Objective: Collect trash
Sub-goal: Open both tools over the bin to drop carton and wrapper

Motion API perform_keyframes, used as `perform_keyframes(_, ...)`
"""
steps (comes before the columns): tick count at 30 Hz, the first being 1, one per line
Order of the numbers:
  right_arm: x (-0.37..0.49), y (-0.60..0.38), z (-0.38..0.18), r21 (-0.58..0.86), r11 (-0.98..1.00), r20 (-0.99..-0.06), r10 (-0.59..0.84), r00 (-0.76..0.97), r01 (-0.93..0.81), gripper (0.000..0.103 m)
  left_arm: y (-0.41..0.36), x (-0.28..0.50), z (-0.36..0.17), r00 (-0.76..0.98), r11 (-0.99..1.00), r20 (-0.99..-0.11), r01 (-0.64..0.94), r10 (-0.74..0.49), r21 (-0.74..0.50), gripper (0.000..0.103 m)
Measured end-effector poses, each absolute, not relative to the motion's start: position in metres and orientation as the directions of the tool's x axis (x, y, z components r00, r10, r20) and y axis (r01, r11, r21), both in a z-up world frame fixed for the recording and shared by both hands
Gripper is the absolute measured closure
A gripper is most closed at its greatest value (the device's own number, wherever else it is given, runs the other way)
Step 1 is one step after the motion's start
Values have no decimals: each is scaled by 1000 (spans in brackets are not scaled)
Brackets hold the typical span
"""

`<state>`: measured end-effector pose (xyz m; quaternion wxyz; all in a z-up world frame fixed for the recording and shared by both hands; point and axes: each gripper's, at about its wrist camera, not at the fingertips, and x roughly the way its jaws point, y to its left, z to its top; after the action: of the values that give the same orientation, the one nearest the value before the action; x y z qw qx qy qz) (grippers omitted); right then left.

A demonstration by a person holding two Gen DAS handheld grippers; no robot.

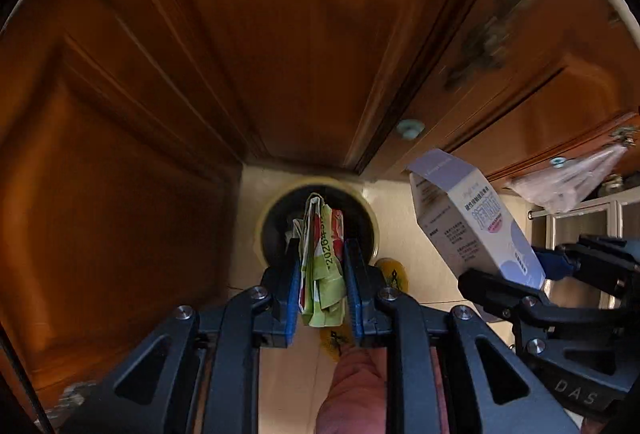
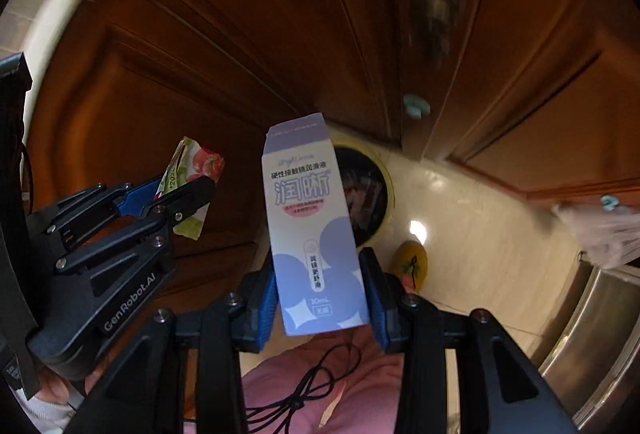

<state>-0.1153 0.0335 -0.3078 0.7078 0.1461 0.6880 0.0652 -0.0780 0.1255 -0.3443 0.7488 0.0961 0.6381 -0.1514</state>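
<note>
wooden cabinet doors (image 1: 280,54) | pale floor (image 2: 480,234) | black cord (image 2: 304,390)

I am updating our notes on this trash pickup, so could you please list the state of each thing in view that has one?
left gripper: shut on the green wrapper.
right gripper: shut on the purple box, top flap open.
trash bin: open, litter inside.
cabinet doors: closed.
plastic bag: hanging from a knob.
</note>
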Motion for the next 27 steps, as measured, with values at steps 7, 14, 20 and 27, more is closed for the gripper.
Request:
perform_keyframes(7,-115,46,-398,305,944,-950,311,-29,127,65,137,-68,-438,70,951,-994,305,-80,-55,85)
perform_keyframes(14,-111,52,-470,338,925,-931,355,-80,174,64,148,-69,-511,13,957,-999,288,-50,-44,84)
perform_keyframes(20,-108,60,-524,332,914,-914,373,-159,234,64,151,-66,-547,-28,959,-999,281,-42,-48,81)
perform_keyframes(27,-89,67,-559,348,904,-889,402,-221,247,62,152,-56,-560,-67,944,-992,307,-109,-125,68)
